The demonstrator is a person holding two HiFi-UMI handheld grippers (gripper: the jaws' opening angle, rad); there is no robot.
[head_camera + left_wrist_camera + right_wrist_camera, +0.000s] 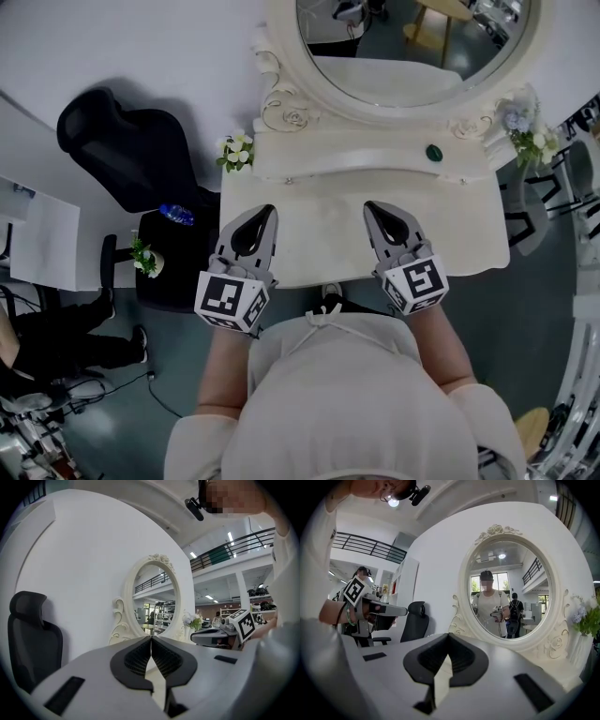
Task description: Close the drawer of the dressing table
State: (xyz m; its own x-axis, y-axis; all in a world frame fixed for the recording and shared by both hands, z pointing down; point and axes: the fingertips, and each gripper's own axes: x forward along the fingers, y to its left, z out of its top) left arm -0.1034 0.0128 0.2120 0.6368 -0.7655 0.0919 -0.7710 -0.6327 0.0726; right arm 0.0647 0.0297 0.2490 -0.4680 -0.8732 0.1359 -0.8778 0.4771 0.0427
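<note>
Your chest fills the bottom of the head view. Just past it, both grippers hang over the front edge of the dressing table. The left gripper and right gripper sit either side of the middle and point toward the mirror. You can't see the drawer: no front juts past that edge, so it either sits flush under the top or is hidden by your body. Either way it lies below the jaw tips and back toward you, its long axis along the front edge, with both hands about equally near.

In the left gripper view, the left gripper has its jaws pressed together on nothing, level above the top.

In the right gripper view, the right gripper is likewise closed and empty, facing the mirror.

No writing is readable, only the square patterns on the marker cubes.
</note>
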